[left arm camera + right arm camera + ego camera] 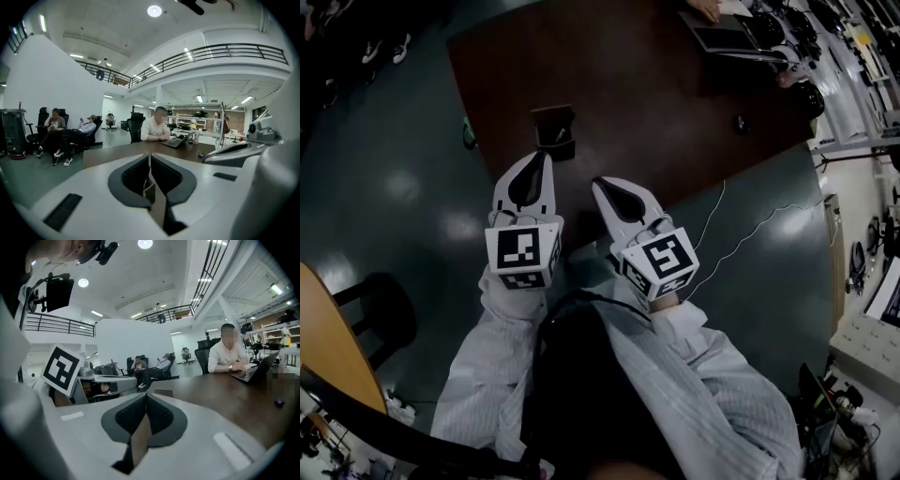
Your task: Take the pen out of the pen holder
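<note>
Pen holder [553,129], a dark brown box-shaped desk stand, sits upright on the dark brown wooden table [675,103], close to the table edge nearest me. A thin pale streak at the holder's front may be the pen; I cannot confirm it from any view, so I judge it to be in the holder, not yet removed.

My left gripper [544,161], white with dark pads, hangs just short of the holder, tips aimed at it. Its jaws are pressed together with nothing between them. My right gripper [600,185], same build, is beside the left one and a little further from the holder, jaws likewise closed and empty.

Findings on risk:
- Both sets of jaws are closed. Advancing on the holder in this condition would push it rather than grasp anything.
- The holder appears small, light and unfastened. A nudge from either gripper could tip it or slide it across the table.
- Drawing the pen out at a slant, with the holder unsteadied, could drag the holder along or topple it.
- The two grippers are close together near the holder and could foul each other.
- A thin white cable [741,234] trails on the floor, well back from the holder on my right; it could snag.
</note>
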Demonstrator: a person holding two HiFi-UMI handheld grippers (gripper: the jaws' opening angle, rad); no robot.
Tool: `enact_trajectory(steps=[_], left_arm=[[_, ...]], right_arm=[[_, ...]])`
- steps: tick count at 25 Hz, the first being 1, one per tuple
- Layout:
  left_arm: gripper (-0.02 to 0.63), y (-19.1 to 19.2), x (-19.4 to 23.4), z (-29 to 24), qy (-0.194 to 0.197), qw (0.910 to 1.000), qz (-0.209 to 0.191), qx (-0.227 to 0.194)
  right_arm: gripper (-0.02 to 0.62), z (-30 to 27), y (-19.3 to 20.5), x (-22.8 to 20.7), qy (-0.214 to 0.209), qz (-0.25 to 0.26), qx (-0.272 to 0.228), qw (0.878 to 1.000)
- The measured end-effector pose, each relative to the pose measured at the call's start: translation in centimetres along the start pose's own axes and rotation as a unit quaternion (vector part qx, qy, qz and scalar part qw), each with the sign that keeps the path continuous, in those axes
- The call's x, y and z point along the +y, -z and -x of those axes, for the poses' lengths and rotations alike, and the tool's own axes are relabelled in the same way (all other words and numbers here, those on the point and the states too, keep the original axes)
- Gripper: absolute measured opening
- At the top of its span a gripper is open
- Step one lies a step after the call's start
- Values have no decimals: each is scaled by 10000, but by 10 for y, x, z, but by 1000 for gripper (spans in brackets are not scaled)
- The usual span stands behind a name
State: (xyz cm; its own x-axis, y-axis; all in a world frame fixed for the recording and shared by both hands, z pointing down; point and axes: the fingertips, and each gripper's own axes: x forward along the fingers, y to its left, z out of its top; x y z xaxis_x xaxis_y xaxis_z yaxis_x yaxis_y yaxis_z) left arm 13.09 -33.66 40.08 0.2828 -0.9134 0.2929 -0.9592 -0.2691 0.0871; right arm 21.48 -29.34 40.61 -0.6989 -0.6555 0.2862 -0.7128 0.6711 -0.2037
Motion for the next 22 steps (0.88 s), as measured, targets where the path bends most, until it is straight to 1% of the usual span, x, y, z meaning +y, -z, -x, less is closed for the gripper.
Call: enact_trajectory(steps=[6,8,10,11,13,14,19,20,22], left_arm=[[6,22,8,-34,-233,9993,-32,306],[17,29,8,-48,-261,9989,-7,401],[71,36,5,-65,-241,9985,40,490],[79,40,4,-75,-236,9984,66,517],[115,49,0,-94,-262,9981,59,555],[130,54,-2,-103,-312,9978,10,587],[132,73,2,-133,-781,9922,-438,872],[132,77,2,-136,-835,9907,-501,946],[132,86,1,-141,-886,9890,-507,1068]], right_arm=[[3,-15,11,-22,33,-155,188,9997],[3,-17,17,-29,46,-202,291,9994],[3,-20,21,-39,60,-246,357,9990],[3,-22,22,-44,67,-266,377,9989],[3,-27,26,-54,71,-311,416,9986],[3,-29,28,-59,73,-342,438,9984],[3,-34,33,-82,154,-492,524,9973],[3,-34,34,-86,172,-520,535,9971],[3,-34,37,-93,211,-559,560,9966]])
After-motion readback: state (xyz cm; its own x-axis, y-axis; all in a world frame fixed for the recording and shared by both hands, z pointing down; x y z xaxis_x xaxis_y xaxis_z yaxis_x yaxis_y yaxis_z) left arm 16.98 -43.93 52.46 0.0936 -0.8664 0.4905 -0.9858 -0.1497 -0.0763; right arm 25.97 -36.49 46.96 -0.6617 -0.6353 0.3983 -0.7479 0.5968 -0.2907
